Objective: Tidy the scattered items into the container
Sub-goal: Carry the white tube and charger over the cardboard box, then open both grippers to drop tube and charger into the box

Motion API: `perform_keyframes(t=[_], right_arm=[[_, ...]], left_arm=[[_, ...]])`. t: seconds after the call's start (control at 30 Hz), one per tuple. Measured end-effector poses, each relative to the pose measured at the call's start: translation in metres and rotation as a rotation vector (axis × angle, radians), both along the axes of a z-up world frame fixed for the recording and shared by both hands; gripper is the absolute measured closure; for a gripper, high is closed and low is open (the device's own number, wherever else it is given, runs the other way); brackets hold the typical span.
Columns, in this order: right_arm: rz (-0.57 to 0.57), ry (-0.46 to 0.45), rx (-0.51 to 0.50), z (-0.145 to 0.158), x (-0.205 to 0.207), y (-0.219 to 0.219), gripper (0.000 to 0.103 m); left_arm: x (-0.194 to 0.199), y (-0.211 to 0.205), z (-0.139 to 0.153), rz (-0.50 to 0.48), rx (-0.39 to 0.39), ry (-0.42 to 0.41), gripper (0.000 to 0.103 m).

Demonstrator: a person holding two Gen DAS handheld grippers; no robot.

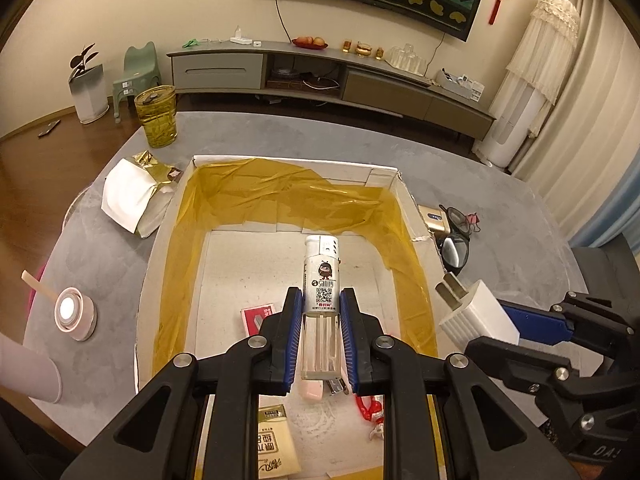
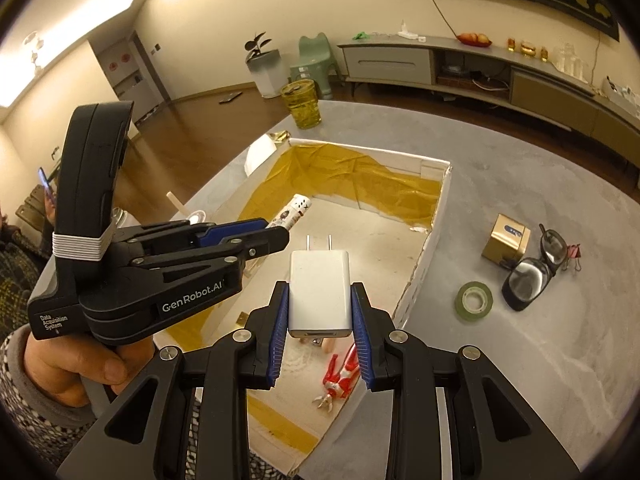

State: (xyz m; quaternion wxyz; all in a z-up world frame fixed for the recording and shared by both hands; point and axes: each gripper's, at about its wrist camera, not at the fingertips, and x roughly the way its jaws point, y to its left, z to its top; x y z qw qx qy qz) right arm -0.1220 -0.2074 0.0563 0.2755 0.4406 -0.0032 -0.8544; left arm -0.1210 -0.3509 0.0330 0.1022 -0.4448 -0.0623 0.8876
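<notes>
Left gripper (image 1: 320, 320) fingers clamp clear lighter (image 1: 321, 280); right gripper (image 2: 320, 320) clamps white charger (image 2: 320, 292).

Both cameras hang close above the near end of the cardboard box (image 1: 280, 168), facing along it toward the TV cabinet (image 1: 320, 72). The left-wrist view looks straight down its middle; the right-wrist view sits over the box's right wall (image 2: 424, 264). Both share the box interior.

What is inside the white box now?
On the floor of the box: a red figure, a red packet, a tan sachet and a pink item. Both claws hang above it and hide parts of the floor.
</notes>
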Motion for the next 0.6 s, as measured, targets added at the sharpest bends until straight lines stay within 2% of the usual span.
perform_keyframes(t=[0.1,0.3,0.6], right_arm=[[-0.003,-0.012,0.012,-0.007,-0.008,-0.003,0.071],[-0.014,-0.019,0.026,-0.015,-0.022,-0.005,0.071],[-0.015,-0.024,0.044,-0.022,-0.035,-0.007,0.071]], left_arm=[[-0.008,0.001,-0.004,0.003,0.001,-0.018,0.083],[-0.019,0.006,-0.007,0.012,-0.069,-0.003,0.083],[-0.030,0.009,-0.017,0.015,-0.107,-0.018,0.083]])
